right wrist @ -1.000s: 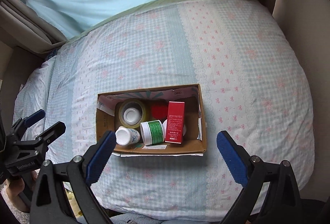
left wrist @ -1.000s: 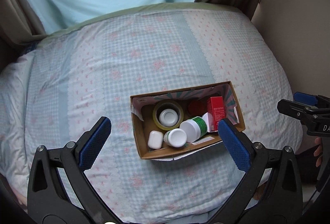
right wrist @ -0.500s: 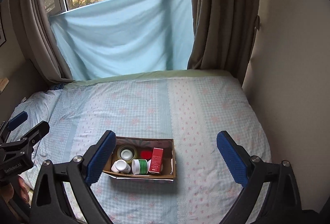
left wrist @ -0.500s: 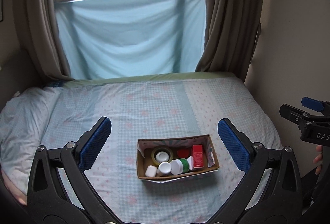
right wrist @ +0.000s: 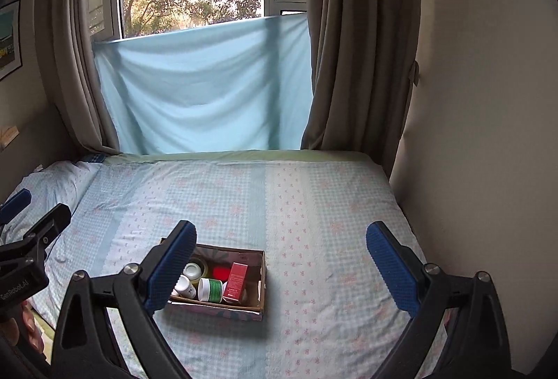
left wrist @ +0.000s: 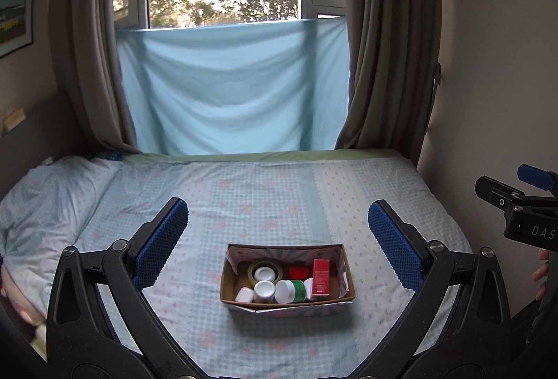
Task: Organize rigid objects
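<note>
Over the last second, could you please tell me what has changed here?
Both grippers, left and right, pulled back and tilted up from close above the cardboard box, so the window now shows. Nothing was gripped or released; both stay open, and the box contents look unmoved.

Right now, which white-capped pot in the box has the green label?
The green-labelled jar, lying on its side beside the red carton. The other white-capped bottle shows no green.

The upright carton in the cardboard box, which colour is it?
Red carton; clearest in the left wrist view.
</note>
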Action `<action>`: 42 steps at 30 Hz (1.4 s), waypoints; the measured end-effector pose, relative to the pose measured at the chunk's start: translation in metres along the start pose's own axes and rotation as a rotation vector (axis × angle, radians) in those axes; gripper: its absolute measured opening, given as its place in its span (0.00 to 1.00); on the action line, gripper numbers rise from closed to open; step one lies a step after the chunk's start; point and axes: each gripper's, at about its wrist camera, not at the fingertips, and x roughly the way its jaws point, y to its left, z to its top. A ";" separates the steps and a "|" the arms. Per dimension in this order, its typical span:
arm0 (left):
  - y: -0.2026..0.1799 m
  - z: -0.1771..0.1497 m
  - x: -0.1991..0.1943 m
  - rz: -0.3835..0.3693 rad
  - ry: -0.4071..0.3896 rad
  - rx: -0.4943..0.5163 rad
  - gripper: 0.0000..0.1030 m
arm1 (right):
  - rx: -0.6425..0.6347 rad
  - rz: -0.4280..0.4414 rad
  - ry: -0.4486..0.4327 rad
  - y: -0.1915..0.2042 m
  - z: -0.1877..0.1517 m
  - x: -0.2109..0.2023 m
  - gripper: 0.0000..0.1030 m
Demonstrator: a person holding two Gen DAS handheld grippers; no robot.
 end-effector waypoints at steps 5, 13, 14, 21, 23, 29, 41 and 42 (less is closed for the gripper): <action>-0.005 -0.001 -0.004 0.005 -0.003 -0.002 1.00 | -0.003 -0.004 -0.019 -0.007 0.000 -0.005 0.95; -0.006 -0.001 -0.003 0.015 -0.003 -0.006 1.00 | -0.008 0.000 -0.043 -0.007 0.001 -0.010 0.94; -0.006 -0.001 -0.003 0.015 -0.004 -0.006 1.00 | -0.009 -0.001 -0.043 -0.008 0.001 -0.010 0.95; -0.005 -0.002 -0.004 0.018 -0.012 -0.004 1.00 | 0.002 0.000 -0.038 -0.007 0.003 -0.010 0.95; -0.004 -0.003 -0.004 0.019 -0.015 -0.005 1.00 | 0.002 -0.002 -0.040 -0.008 0.002 -0.009 0.95; -0.003 -0.004 -0.006 0.017 -0.021 -0.003 1.00 | 0.005 -0.003 -0.041 -0.009 0.002 -0.010 0.95; -0.003 -0.003 -0.007 0.014 -0.026 0.000 1.00 | 0.006 -0.005 -0.040 -0.010 0.002 -0.009 0.95; -0.003 -0.003 -0.007 0.014 -0.027 0.000 1.00 | 0.005 -0.005 -0.040 -0.010 0.002 -0.009 0.95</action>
